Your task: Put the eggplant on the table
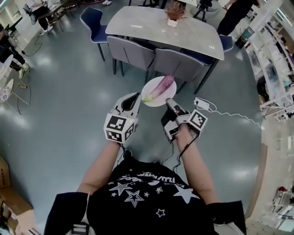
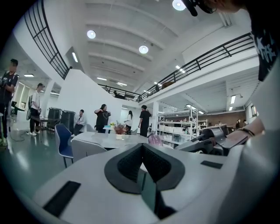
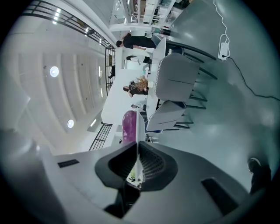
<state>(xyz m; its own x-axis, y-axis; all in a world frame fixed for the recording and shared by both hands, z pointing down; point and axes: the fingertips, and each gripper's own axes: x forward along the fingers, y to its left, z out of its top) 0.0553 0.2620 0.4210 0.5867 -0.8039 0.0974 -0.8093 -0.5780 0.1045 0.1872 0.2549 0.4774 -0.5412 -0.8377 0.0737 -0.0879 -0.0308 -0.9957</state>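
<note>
A purple eggplant [image 1: 161,86] lies on a round white plate [image 1: 157,101] held above the floor in front of me. My right gripper [image 1: 169,102] is shut on the plate's near right rim. In the right gripper view the plate [image 3: 139,124] runs edge-on between the jaws of that gripper [image 3: 138,148], with the eggplant [image 3: 129,127] beside it. My left gripper [image 1: 136,95] is shut, its tips at the plate's left rim; I cannot tell whether they touch. From the left gripper [image 2: 142,151] the eggplant [image 2: 154,140] peeks over the tips. The pale table [image 1: 161,27] stands ahead.
Two grey chairs [image 1: 131,51] [image 1: 177,62] are tucked in on the table's near side, and a blue chair [image 1: 92,20] stands at its left end. A potted plant [image 1: 173,11] sits on the table. A white cable with an adapter [image 1: 202,104] lies on the floor at the right. People stand beyond.
</note>
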